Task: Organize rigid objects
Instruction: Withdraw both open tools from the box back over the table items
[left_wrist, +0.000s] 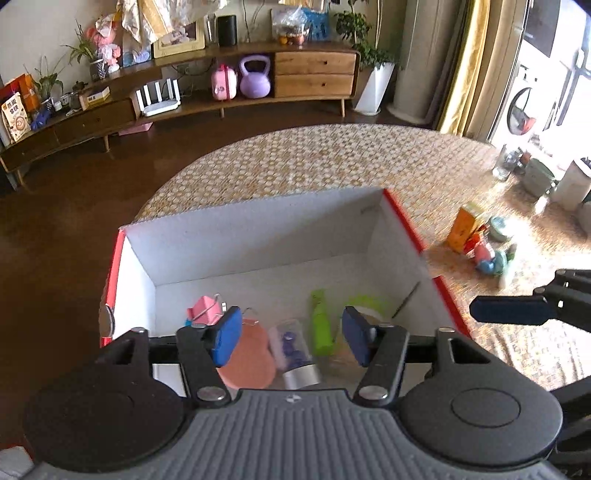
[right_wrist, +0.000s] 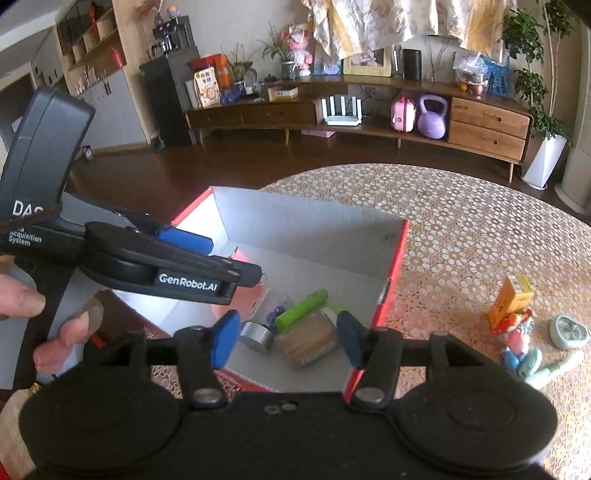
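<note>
box (left_wrist: 258, 229) on table (left_wrist: 332, 158); bottle (left_wrist: 320, 321) inside, toys (right_wrist: 517, 343) right of it.

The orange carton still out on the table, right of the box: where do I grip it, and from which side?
Grip the orange carton across its flat side faces near the top, coming down from above. It stands upright, its top is free, and toys crowd its base. The right gripper looks nearest.

Box (left_wrist: 410, 225): red outside, white inside. Below left gripper (left_wrist: 291, 339), blue pads: green bottle (left_wrist: 320, 317), salmon-pink flat piece (left_wrist: 251, 354), clear purple-filled jar (left_wrist: 291, 347). Right of right gripper (right_wrist: 288, 339): orange carton (right_wrist: 511, 299). Tablecloth (left_wrist: 332, 158): tan with white dots.
</note>
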